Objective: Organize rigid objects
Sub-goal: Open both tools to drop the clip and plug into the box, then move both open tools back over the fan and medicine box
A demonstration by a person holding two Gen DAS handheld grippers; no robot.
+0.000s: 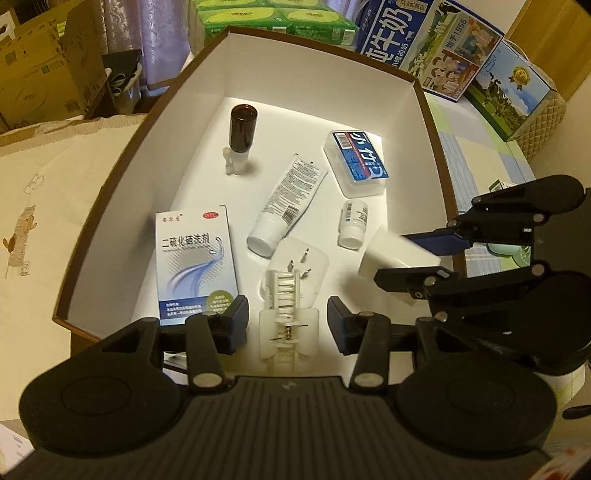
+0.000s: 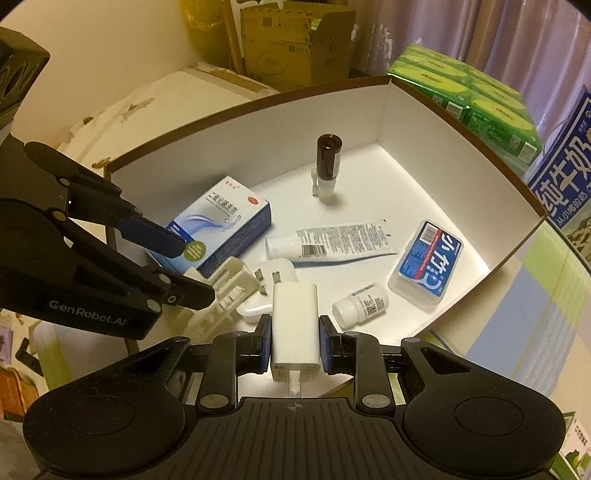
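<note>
1. Your right tool (image 2: 294, 338) is clamped on a white charger block (image 2: 295, 321), low centre of the right wrist view, over the near edge of the white-lined box (image 2: 424, 122).
2. Your left tool (image 1: 287, 321) stands apart around a white plastic clip piece (image 1: 288, 325) without pressing it; its housing reads "GenRobot.AI".
3. In the box lie a medicine carton (image 1: 197, 258) printed "二硫化硒洗剂", a blue-labelled floss case (image 1: 356, 162), a white tube (image 1: 286, 205), a small white bottle (image 1: 353, 223) and a brown bottle (image 1: 242, 129) standing cap down.
4. Upper right of the left wrist view, a milk carton (image 1: 391, 33) reads "纯牛奶".
</note>
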